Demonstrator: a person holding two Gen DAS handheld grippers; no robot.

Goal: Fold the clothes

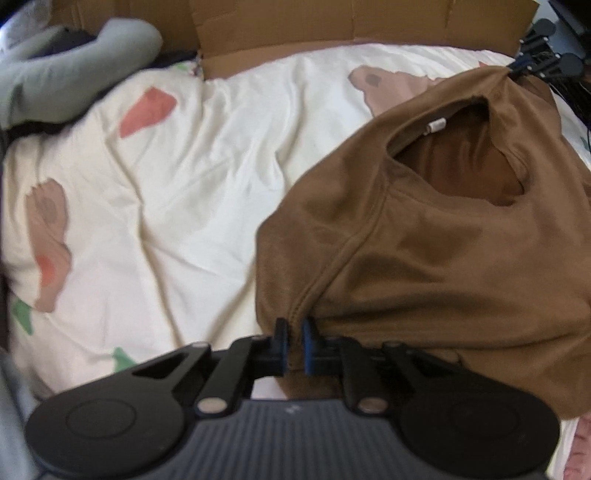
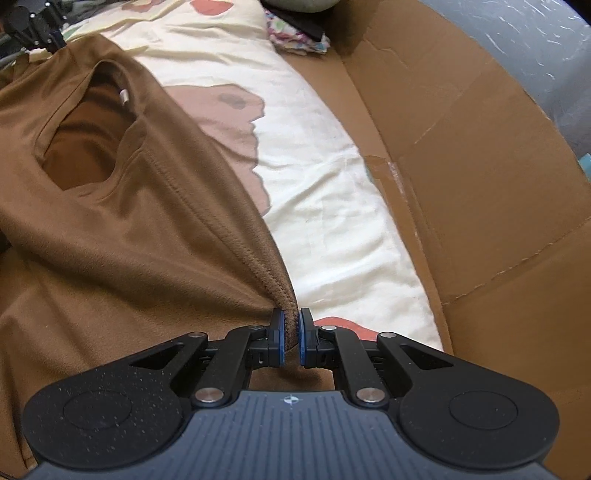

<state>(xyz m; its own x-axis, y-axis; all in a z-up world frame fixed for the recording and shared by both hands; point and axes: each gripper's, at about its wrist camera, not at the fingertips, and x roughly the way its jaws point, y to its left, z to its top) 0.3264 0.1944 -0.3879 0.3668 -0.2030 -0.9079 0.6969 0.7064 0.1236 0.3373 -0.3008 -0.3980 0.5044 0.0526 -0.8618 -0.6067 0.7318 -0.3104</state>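
On the cream printed bedsheet (image 1: pixel 177 192), at the left of the left wrist view, a grey cushion (image 1: pixel 74 70) is lying against the far edge, with a flattened cardboard sheet (image 1: pixel 332 26) standing just beyond it. Toward the right, the brown shirt (image 1: pixel 443 240) is hanging stretched between the two tools, its lower folds sagging onto the sheet. The left gripper (image 1: pixel 293 341) is pinching a seam at the shirt's near shoulder, its blue-padded jaws standing nearly together with only the bunched cloth between them. The neck opening (image 1: pixel 458 162) is gaping upward and toward the cardboard, a small white label (image 1: pixel 436 124) showing inside the collar. At the far right of this view, the right gripper (image 1: pixel 524 66) is gripping the opposite shoulder, so the shirt's shoulder line is running diagonally from near centre to far right.

In the right wrist view, the left gripper (image 2: pixel 48 40) is showing at the top left corner, holding the far shoulder. The shirt (image 2: pixel 129 221) is spreading across the left half, the collar opening (image 2: pixel 85 147) facing up, and the hemmed edge is running down to the right gripper (image 2: pixel 291 339), whose jaws are closed almost fully on a thick fold of brown fabric. To the right, the sheet (image 2: pixel 325 184) is lying bare, and the cardboard (image 2: pixel 480 184) is filling the right side
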